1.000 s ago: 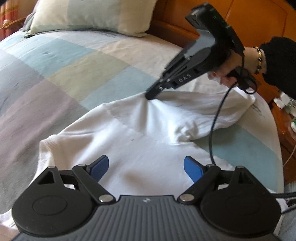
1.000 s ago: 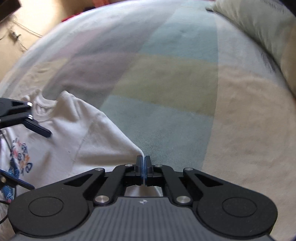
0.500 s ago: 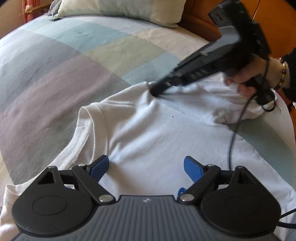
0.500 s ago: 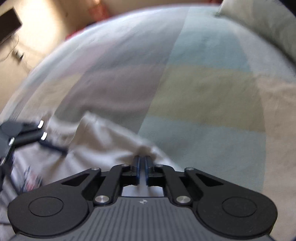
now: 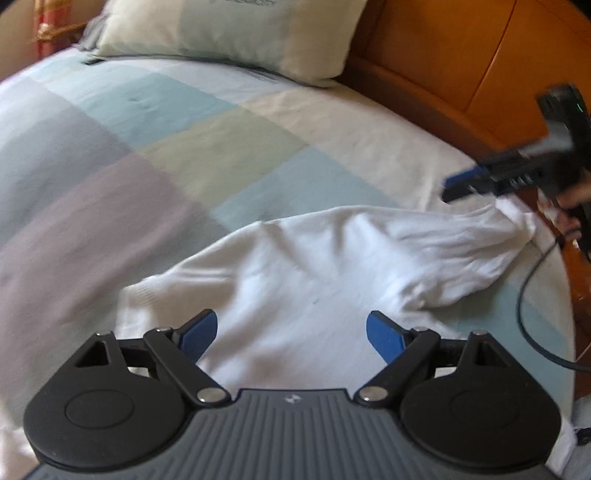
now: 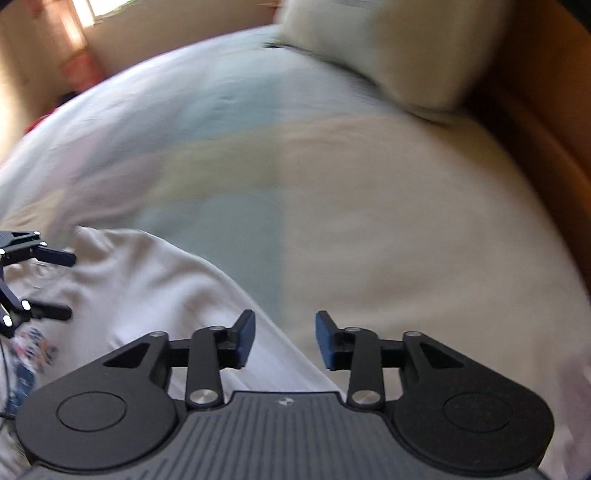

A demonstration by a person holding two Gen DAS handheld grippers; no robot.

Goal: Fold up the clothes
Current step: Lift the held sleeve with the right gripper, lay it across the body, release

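A white T-shirt [image 5: 295, 273] lies spread on the bed, one sleeve [image 5: 454, 251] stretched out to the right. My left gripper [image 5: 291, 336] hovers open over the shirt's body with nothing between its blue pads. My right gripper [image 5: 456, 187], blurred, hangs just above the sleeve's far end, held by a person's hand [image 5: 569, 210]. In the right wrist view the right gripper [image 6: 284, 339] has its jaws opening, and the shirt [image 6: 147, 288] lies under them, not pinched. The left gripper [image 6: 55, 284] shows at the left edge, next to the shirt's coloured print [image 6: 33, 347].
The bed cover [image 5: 166, 155] is a pastel patchwork. A pillow [image 5: 221, 33] lies at the head, against a wooden headboard [image 5: 461, 55]. A black cable [image 5: 528, 302] trails from the right gripper over the bed's right edge.
The right gripper, shut on shirt fabric near the shoulder before, has let go, opened and swung right to the sleeve end. The left gripper stayed open, drifting slightly.
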